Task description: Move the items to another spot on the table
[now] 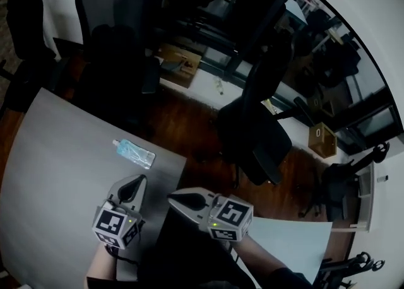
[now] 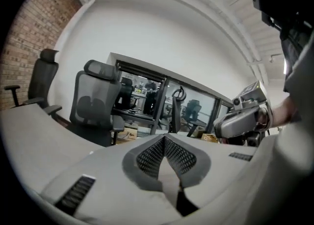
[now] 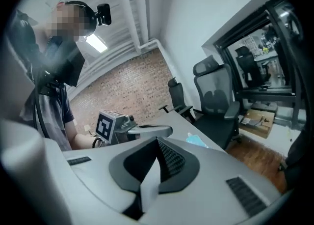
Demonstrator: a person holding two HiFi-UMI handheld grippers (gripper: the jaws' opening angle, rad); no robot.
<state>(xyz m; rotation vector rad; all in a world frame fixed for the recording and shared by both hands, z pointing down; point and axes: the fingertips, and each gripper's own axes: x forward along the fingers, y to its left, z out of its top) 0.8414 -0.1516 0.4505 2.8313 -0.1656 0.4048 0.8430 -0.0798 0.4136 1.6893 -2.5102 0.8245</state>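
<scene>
Head view, steeply downward: a grey table (image 1: 57, 155) fills the lower left; a light-blue packet (image 1: 133, 153) lies flat on it near the far edge, alone and untouched. The left gripper (image 1: 134, 183) is held over the table just short of the packet, well clear of it; its jaws are pressed together with nothing between them. The right gripper (image 1: 177, 200) sits just beside it, about at the table's right edge, tip turned toward the left one; its jaws are likewise closed and empty. In the right gripper view the packet shows beyond the closed tip, with the left gripper to its left. Black office chairs (image 1: 107, 23) stand behind the table on a wooden floor (image 1: 189, 123).
</scene>
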